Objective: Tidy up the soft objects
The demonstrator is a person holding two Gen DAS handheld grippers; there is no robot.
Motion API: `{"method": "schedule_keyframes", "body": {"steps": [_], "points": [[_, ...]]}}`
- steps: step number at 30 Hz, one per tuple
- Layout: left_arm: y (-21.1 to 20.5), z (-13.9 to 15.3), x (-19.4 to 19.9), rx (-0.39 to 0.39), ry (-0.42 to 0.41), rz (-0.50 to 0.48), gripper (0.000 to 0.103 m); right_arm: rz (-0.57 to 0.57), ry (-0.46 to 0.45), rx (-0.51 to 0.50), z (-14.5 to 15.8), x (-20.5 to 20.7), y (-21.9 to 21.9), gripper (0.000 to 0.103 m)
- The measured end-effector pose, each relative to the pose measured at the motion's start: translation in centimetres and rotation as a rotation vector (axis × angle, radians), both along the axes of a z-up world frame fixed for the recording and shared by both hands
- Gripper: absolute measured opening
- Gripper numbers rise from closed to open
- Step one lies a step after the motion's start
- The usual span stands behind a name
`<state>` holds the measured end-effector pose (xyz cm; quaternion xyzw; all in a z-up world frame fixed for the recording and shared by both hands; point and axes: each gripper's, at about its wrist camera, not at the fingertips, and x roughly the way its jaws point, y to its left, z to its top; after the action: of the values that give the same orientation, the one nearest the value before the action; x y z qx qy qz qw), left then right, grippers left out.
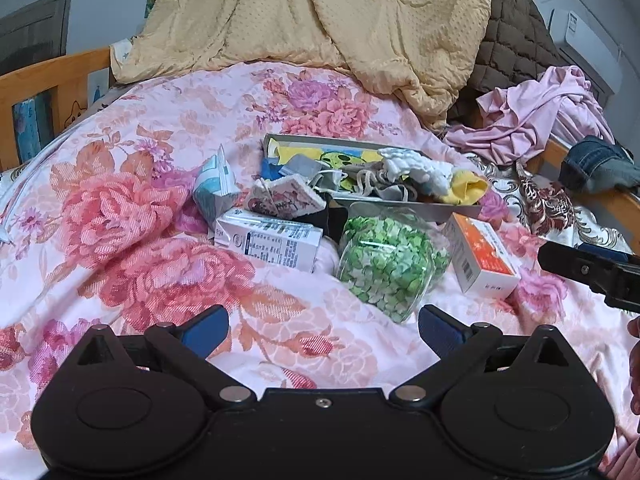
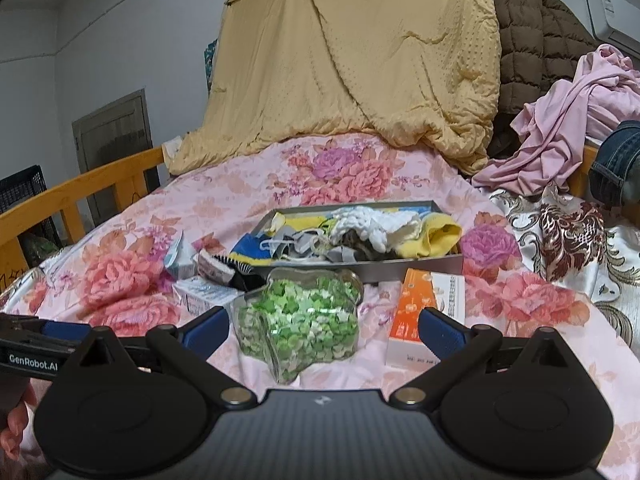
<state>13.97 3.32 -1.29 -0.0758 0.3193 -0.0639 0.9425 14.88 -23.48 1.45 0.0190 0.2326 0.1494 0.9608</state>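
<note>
A shallow grey tray (image 1: 400, 205) (image 2: 420, 265) lies on the floral bedspread and holds soft items: a white knitted piece (image 1: 416, 166) (image 2: 376, 222), a yellow cloth (image 1: 468, 188) (image 2: 440, 236), grey straps and a blue piece. A small patterned pouch (image 1: 284, 196) (image 2: 212, 264) lies at the tray's left corner. My left gripper (image 1: 323, 330) is open and empty, low over the bedspread in front of the pile. My right gripper (image 2: 323, 330) is open and empty, just short of a clear bag of green bits (image 2: 300, 316) (image 1: 388, 260).
Cartons lie around the tray: a white one (image 1: 268, 242), a crumpled pale blue one (image 1: 214, 188) and an orange and white box (image 1: 482, 260) (image 2: 424, 308). A yellow quilt (image 1: 320, 20), brown jacket (image 1: 516, 40), pink garment (image 1: 536, 116) and jeans (image 1: 600, 164) are piled behind. Wooden bed rails (image 2: 80, 188) run along the sides.
</note>
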Motion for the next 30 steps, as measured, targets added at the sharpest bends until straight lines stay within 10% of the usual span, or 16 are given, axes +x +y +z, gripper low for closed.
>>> {"method": "schedule_keyframes", "body": {"steps": [30], "points": [[0.7, -2.4, -0.4, 0.048, 0.049, 0.028, 0.101, 0.094, 0.119, -0.116, -3.4, 0.1, 3.0, 0.103]]}}
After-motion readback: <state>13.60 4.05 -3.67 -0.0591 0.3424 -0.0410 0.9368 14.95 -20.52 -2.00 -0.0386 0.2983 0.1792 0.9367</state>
